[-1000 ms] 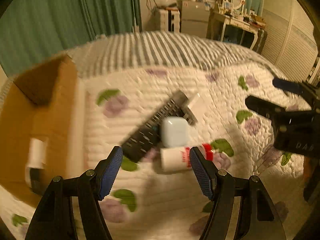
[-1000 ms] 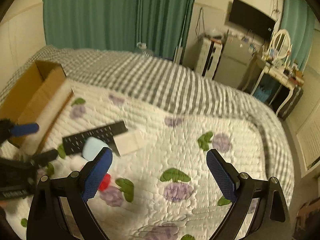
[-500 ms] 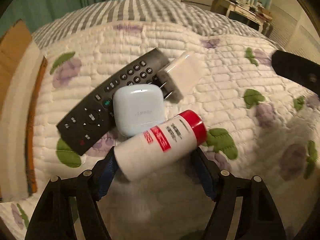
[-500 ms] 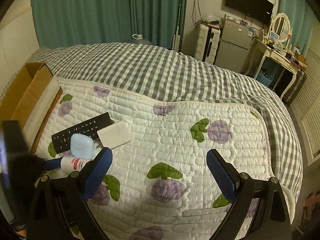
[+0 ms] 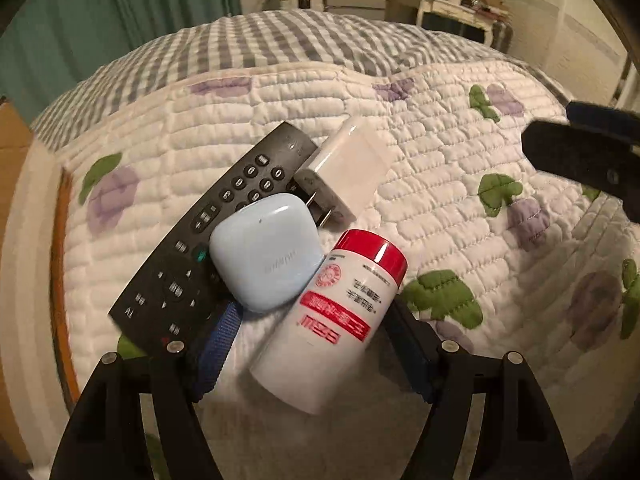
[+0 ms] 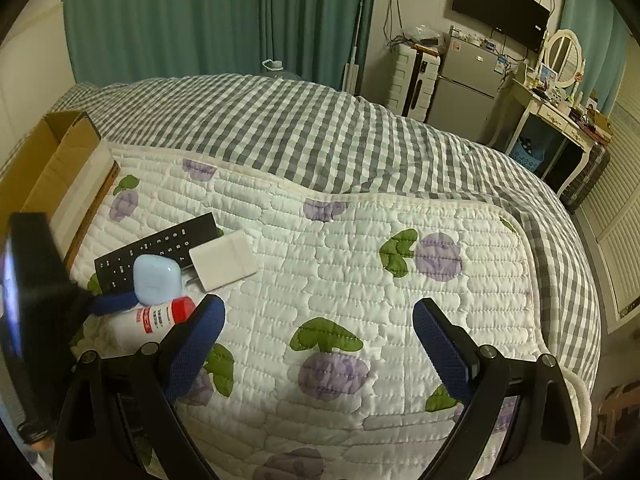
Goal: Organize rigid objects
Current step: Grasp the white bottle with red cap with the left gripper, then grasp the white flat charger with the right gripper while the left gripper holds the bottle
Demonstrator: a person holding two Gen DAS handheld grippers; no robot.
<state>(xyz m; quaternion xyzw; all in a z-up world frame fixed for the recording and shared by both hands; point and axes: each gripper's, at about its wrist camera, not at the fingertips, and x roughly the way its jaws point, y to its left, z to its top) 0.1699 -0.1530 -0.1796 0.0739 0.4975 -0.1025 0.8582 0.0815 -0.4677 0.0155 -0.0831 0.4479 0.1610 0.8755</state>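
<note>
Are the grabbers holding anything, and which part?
Nothing held yet. The left gripper is closing around the white bottle, near its base; the right gripper is open, empty.

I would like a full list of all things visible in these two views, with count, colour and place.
bottle: 1, white with red cap, lying on the quilt between the left fingers
earbud case: 1, pale blue, on the remote, touching the bottle
remote: 1, black, on the quilt
charger: 1, white, beside the remote's far end
box: 1, brown cardboard, open, at the quilt's left edge
quilt: 1, white with purple and green print, on the bed
bedspread: 1, grey-white check
curtains: green, behind the bed
left gripper: black, blue pads, closing around the bottle
right gripper: black, blue pads, open, empty
</note>
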